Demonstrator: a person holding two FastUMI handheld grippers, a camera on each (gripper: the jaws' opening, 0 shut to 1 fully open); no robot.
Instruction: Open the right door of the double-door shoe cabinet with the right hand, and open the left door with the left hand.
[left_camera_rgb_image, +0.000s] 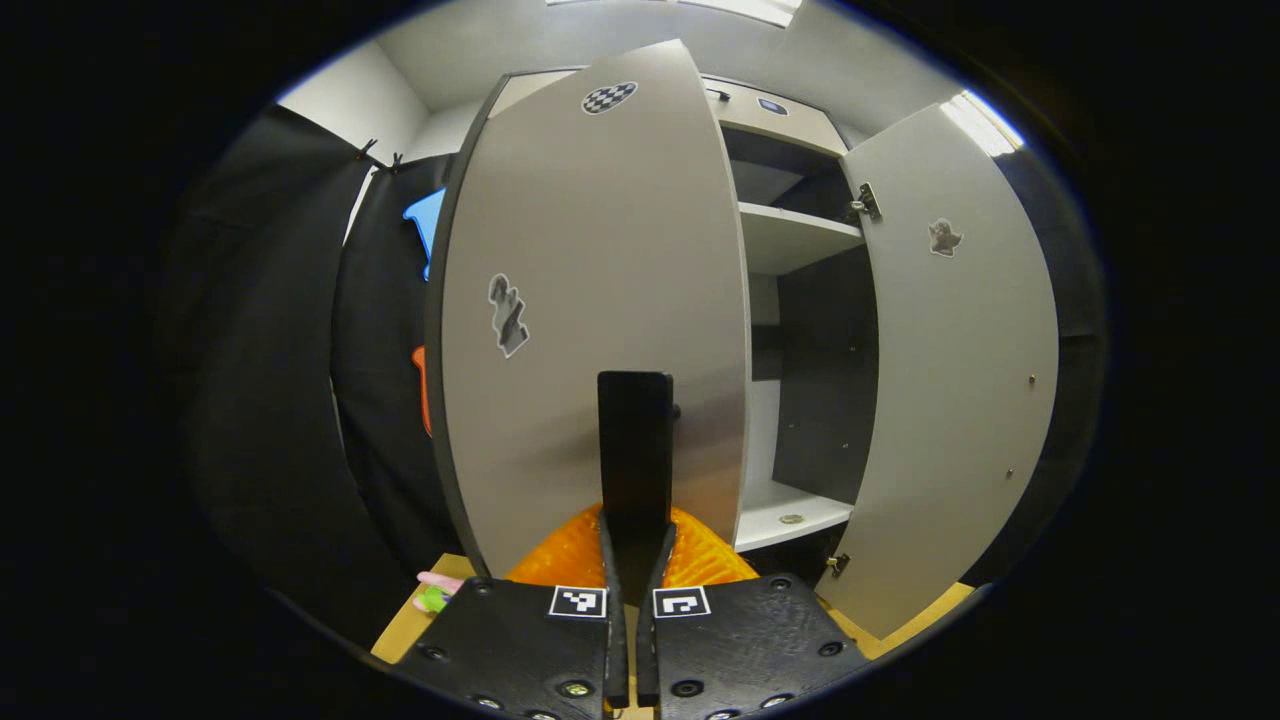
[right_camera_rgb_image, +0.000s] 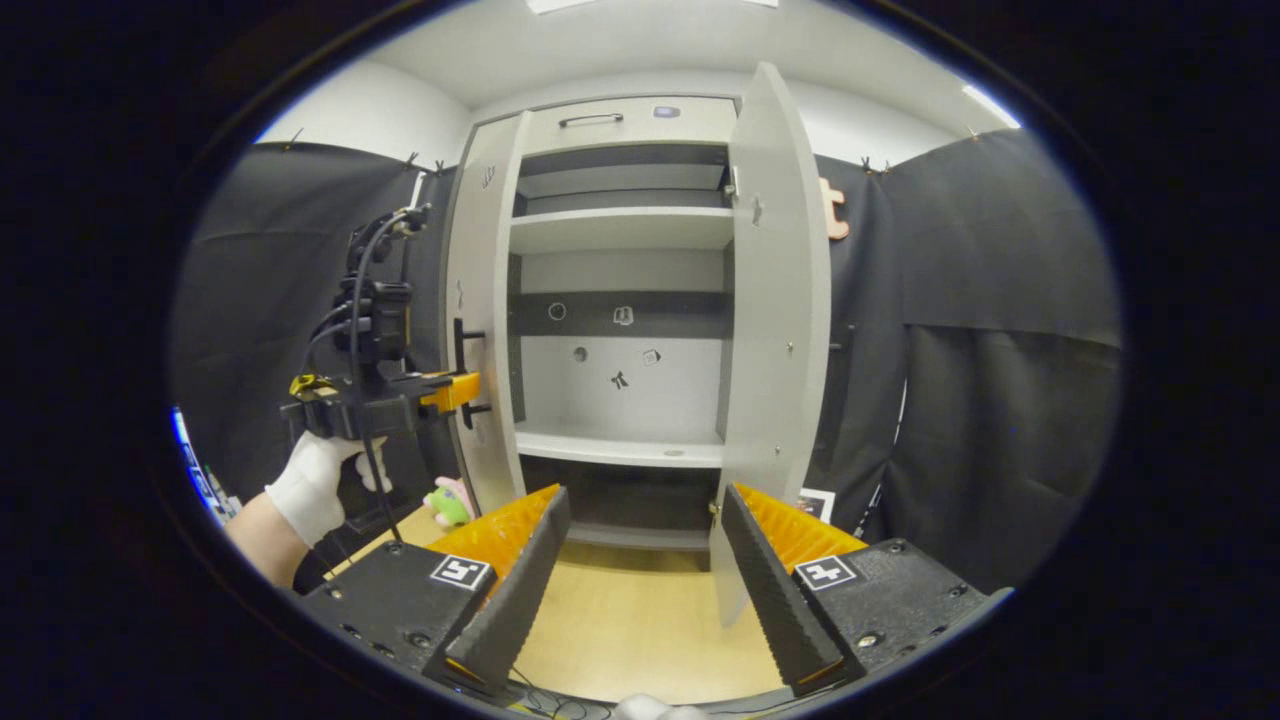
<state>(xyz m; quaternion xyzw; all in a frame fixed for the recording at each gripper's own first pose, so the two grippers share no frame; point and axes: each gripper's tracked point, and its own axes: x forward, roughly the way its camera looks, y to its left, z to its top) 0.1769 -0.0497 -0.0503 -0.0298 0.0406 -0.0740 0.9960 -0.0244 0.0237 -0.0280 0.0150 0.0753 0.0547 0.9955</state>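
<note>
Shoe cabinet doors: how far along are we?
Done: the right door stands wide open, and the right tongs are open, clear of it. In hand: the left tongs are shut on the handle of the left door, already swung out. Left: perhaps a little more swing, then release.

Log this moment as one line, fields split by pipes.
left gripper: shut on black bar handle of grey left cabinet door, door open | right gripper: open, free | grey right cabinet door: open

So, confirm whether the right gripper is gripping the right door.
No, the right gripper hangs open, apart from the right door.
</note>
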